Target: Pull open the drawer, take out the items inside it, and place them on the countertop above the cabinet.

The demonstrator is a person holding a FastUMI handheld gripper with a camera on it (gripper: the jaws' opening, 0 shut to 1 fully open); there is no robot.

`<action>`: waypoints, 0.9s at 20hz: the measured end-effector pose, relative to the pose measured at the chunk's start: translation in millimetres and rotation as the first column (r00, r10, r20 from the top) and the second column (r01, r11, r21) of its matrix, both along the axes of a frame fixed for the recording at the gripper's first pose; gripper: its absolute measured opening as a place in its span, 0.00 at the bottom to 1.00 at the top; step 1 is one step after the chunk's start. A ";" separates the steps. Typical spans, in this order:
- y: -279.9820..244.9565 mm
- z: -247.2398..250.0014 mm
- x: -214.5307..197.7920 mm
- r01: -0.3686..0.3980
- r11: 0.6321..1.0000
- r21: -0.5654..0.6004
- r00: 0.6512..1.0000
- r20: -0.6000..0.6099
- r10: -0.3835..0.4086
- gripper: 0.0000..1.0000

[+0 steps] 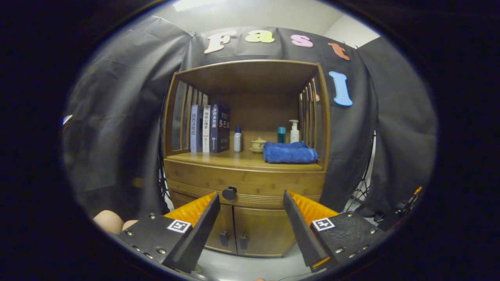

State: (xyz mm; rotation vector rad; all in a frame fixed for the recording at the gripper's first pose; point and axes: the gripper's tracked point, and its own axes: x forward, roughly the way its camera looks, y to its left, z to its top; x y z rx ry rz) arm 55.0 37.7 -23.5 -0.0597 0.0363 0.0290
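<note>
We see three books standing upright together at one end of the shelf space, spines facing us. Just beside them stands a small white bottle with a blue cap. Next along we spot a little lidded ceramic pot, set further back. A folded blue towel lies flat near the front, and behind it we make out a teal cup and a white pump bottle, both upright, close together. Below, two cupboard doors sit closed, their small dark handles side by side.
</note>
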 end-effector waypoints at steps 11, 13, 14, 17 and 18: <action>30.0 -51.0 107.7 0.004 0.996 -0.090 0.999 -0.053 -0.009 0.98; 39.4 -62.8 118.4 -0.008 0.997 -0.079 0.997 -0.077 0.002 0.98; 42.5 -67.8 122.5 -0.008 0.997 -0.077 0.996 -0.094 0.000 0.98; 43.0 -81.4 135.9 0.013 0.997 -0.070 0.991 -0.130 -0.022 0.97; 45.7 -86.3 142.2 0.005 0.999 -0.050 0.989 -0.145 -0.013 0.97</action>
